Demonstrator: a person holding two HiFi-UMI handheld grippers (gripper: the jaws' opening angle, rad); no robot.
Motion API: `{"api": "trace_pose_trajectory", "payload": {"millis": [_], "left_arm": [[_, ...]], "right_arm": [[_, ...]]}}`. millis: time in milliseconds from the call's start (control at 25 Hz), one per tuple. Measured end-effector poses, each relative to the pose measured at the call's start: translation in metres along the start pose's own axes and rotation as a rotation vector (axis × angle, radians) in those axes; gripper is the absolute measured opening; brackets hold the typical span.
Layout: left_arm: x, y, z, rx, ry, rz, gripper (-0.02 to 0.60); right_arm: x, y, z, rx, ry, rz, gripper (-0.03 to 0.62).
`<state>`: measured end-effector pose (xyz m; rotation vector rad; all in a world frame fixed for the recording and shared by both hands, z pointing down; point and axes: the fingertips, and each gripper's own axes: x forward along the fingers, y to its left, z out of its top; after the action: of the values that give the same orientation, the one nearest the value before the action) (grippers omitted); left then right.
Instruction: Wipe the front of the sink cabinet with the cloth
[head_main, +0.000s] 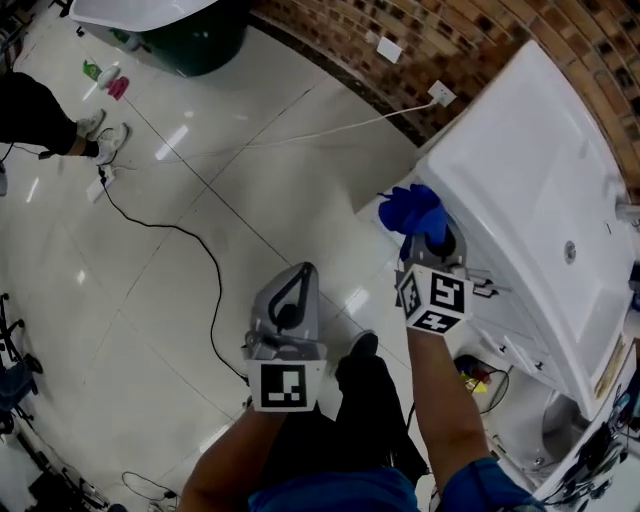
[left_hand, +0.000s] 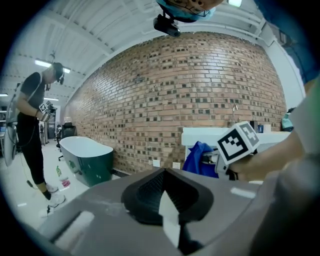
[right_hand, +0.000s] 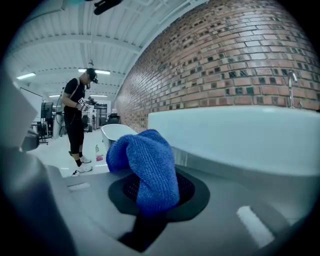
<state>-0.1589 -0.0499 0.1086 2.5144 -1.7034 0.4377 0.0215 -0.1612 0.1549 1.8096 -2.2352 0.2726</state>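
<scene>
A blue cloth (head_main: 413, 210) is bunched at the tip of my right gripper (head_main: 432, 240), whose jaws are shut on it. It hangs close to the left end of the white sink cabinet (head_main: 540, 200). In the right gripper view the cloth (right_hand: 145, 167) rises between the jaws, with the white basin edge (right_hand: 235, 135) just to its right. My left gripper (head_main: 293, 290) hangs over the floor, left of the right one, shut with nothing in it. The left gripper view shows the cloth (left_hand: 199, 159) and the right gripper's marker cube (left_hand: 238, 141) ahead.
A green and white bathtub (head_main: 170, 30) stands at the far left. A black cable (head_main: 190, 255) and a white cord (head_main: 320, 130) run across the tiled floor. A person (left_hand: 35, 125) stands by the tub. A brick wall (head_main: 450, 40) lies behind the sink.
</scene>
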Motion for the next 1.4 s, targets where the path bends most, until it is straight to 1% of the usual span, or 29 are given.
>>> {"api": "trace_pose_trajectory", "payload": {"millis": [120, 280, 400, 480, 600, 760, 920, 1000, 1120, 1200, 1320, 1400], "left_arm": [[0.008, 0.002, -0.026, -0.041, 0.000, 0.019, 0.003], [0.013, -0.003, -0.043, -0.026, 0.002, 0.003, 0.005], [0.010, -0.008, -0.044, -0.010, 0.011, -0.031, 0.003], [0.008, -0.014, -0.042, -0.015, 0.023, -0.055, 0.005], [0.010, -0.033, -0.034, -0.004, 0.036, -0.110, 0.003], [0.021, -0.075, -0.018, 0.006, 0.034, -0.211, 0.005], [0.033, -0.129, -0.005, 0.029, 0.022, -0.346, 0.003], [0.037, -0.156, 0.000, 0.035, 0.022, -0.401, 0.003], [0.042, -0.202, 0.007, 0.066, 0.016, -0.476, 0.003], [0.043, -0.234, 0.008, 0.073, 0.022, -0.524, 0.003], [0.044, -0.276, 0.010, 0.070, 0.019, -0.578, 0.005], [0.045, -0.300, 0.010, 0.091, 0.019, -0.610, 0.003]], "right_arm": [[0.021, -0.009, -0.011, -0.013, -0.010, -0.041, 0.067], [0.030, -0.020, -0.023, -0.011, -0.022, -0.087, 0.067], [0.018, -0.030, -0.022, 0.006, -0.029, -0.129, 0.067], [0.007, -0.036, -0.020, 0.012, -0.028, -0.150, 0.067], [-0.016, -0.054, -0.019, 0.023, -0.015, -0.190, 0.067], [-0.060, -0.100, -0.026, 0.039, 0.009, -0.280, 0.067], [-0.117, -0.153, -0.043, 0.056, 0.038, -0.402, 0.067], [-0.143, -0.177, -0.051, 0.058, 0.051, -0.449, 0.069], [-0.182, -0.214, -0.066, 0.071, 0.066, -0.512, 0.069], [-0.210, -0.239, -0.077, 0.084, 0.076, -0.558, 0.069], [-0.253, -0.277, -0.094, 0.105, 0.091, -0.628, 0.069], [-0.279, -0.302, -0.107, 0.120, 0.102, -0.676, 0.069]]}}
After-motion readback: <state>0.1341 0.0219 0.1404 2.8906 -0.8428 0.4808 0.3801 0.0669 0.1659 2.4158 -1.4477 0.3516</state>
